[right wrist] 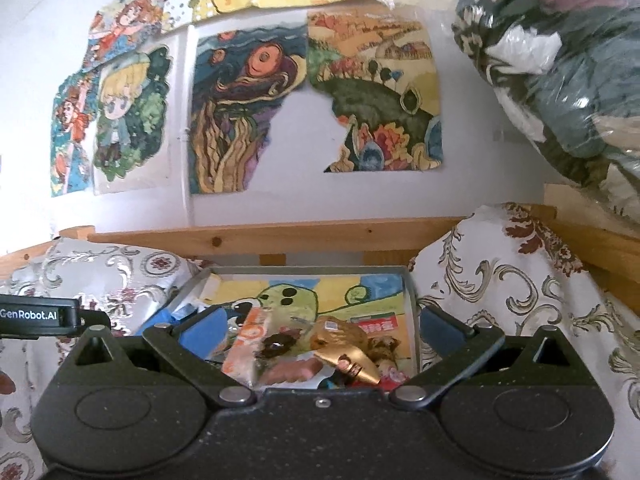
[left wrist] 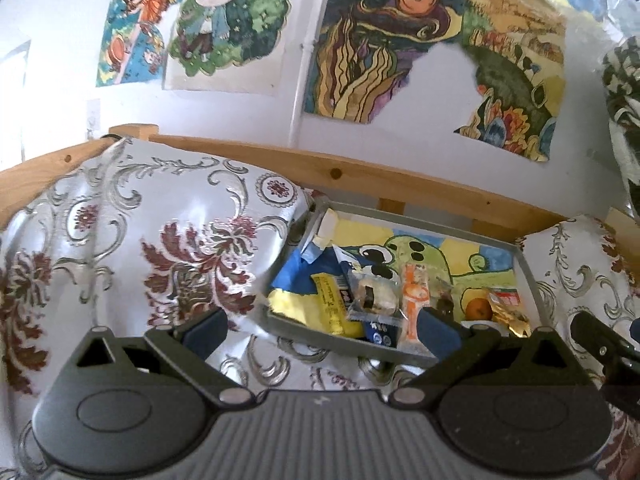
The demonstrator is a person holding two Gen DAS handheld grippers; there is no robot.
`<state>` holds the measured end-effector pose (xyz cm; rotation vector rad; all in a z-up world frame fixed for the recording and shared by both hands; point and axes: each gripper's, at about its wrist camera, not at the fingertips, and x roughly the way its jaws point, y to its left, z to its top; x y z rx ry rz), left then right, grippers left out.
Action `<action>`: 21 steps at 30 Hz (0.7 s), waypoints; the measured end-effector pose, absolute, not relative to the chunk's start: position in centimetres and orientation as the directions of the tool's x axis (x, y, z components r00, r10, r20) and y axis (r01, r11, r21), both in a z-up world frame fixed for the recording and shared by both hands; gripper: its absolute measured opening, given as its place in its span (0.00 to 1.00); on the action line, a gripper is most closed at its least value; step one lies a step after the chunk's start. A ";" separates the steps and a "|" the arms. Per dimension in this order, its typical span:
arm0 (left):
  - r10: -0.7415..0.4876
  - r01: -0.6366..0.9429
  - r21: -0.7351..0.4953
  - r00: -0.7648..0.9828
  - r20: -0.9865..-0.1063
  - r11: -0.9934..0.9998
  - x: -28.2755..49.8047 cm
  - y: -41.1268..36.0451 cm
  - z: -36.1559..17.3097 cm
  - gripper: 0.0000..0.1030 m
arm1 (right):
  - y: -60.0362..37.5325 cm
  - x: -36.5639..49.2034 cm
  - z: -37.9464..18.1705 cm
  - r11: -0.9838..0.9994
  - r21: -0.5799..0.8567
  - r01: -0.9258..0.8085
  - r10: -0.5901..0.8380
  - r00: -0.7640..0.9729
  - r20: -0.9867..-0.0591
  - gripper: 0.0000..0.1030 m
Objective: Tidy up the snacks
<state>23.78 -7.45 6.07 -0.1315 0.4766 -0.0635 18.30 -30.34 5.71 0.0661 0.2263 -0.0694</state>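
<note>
Right wrist view: spread, empty right gripper above the tray could crush the gold packet by closing carelessly.

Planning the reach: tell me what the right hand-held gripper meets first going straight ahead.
Probably the gold wrapped snack in the grey tray; the right hand-held gripper is open over it. Depth is unclear.

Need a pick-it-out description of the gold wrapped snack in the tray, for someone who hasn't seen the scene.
Find the grey metal tray lined with a green cartoon drawing, sitting between two floral-patterned cushions below the wooden rail. Among the snacks piled at its near end, the shiny gold foil-wrapped snack lies right of the orange-and-white packet. It is the only metallic gold item, crinkled and tapering to a point.
</note>
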 end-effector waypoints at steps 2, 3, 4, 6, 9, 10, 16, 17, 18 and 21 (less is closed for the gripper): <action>-0.091 0.029 -0.144 0.889 -0.449 0.989 22.6 -7.0 6.2 1.00 | -30.0 17.2 5.8 0.996 0.058 0.075 -0.060 0.973 -0.221 0.99; -0.091 0.026 -0.149 0.890 -0.446 0.989 22.1 -6.8 6.2 1.00 | -29.7 16.6 5.8 0.995 0.059 0.075 -0.061 0.974 -0.217 0.99; -0.092 0.026 -0.153 0.892 -0.442 0.988 21.6 -6.6 6.2 1.00 | -29.6 16.0 5.9 0.995 0.060 0.076 -0.062 0.975 -0.213 0.99; -0.096 0.032 -0.153 0.897 -0.431 0.988 20.5 -6.3 6.2 1.00 | -29.2 14.9 6.0 0.995 0.060 0.078 -0.064 0.976 -0.209 0.99; -0.093 0.029 -0.157 0.902 -0.422 0.987 19.0 -5.7 6.2 1.00 | -28.6 13.2 6.1 0.995 0.055 0.083 -0.070 0.977 -0.201 0.99; -0.096 0.030 -0.162 0.902 -0.421 0.986 18.6 -5.5 6.1 1.00 | -28.5 12.7 6.0 0.995 0.054 0.083 -0.071 0.978 -0.199 0.99; -0.094 0.024 -0.172 0.905 -0.415 0.985 16.4 -4.3 5.7 1.00 | -27.4 10.1 5.8 0.996 0.046 0.077 -0.067 0.980 -0.186 0.99; -0.092 0.021 -0.174 0.906 -0.414 0.985 16.1 -4.1 5.6 1.00 | -27.3 9.7 5.7 0.996 0.044 0.077 -0.068 0.981 -0.184 0.99; -0.092 0.020 -0.176 0.906 -0.412 0.984 15.8 -3.8 5.6 1.00 | -27.2 9.4 5.7 0.996 0.044 0.078 -0.069 0.981 -0.183 0.99; -0.088 0.014 -0.182 0.909 -0.408 0.983 15.0 -3.2 5.4 1.00 | -26.8 8.5 5.5 0.996 0.048 0.078 -0.068 0.980 -0.184 0.99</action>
